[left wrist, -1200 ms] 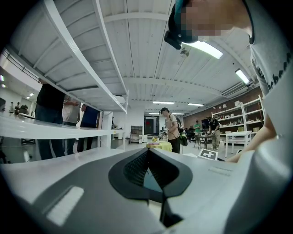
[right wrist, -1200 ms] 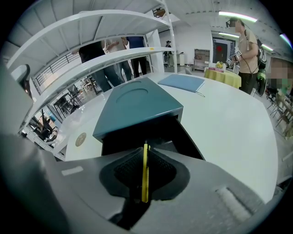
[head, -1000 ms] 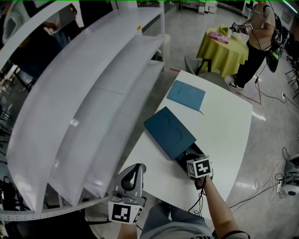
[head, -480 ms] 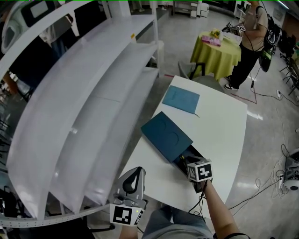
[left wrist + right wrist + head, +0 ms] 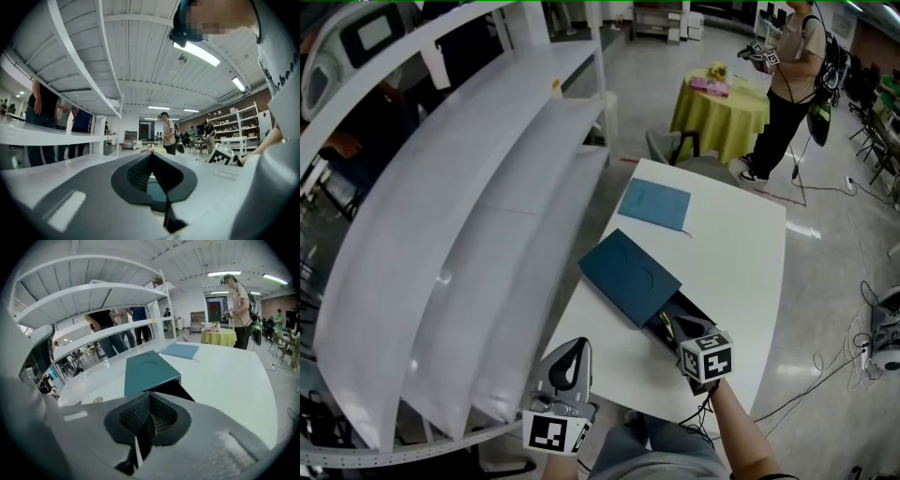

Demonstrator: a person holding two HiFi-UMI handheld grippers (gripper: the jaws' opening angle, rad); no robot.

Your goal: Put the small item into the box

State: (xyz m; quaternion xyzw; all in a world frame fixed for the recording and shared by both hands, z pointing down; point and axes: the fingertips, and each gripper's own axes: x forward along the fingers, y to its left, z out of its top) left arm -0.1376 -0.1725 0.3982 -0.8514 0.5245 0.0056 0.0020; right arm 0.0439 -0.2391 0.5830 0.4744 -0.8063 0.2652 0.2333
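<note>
One box (image 5: 628, 277) and one blue folder (image 5: 654, 203) sit on one counter (image 5: 741, 262). Two tongs: left tongs (image 5: 573, 349) and right tongs (image 5: 676, 325).

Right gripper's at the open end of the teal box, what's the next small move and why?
Probably ease the right gripper forward over the exposed black tray of the teal box and open there. Its jaws are closed on a thin yellowish sliver, likely the small item, and the tray lies right ahead.
</note>
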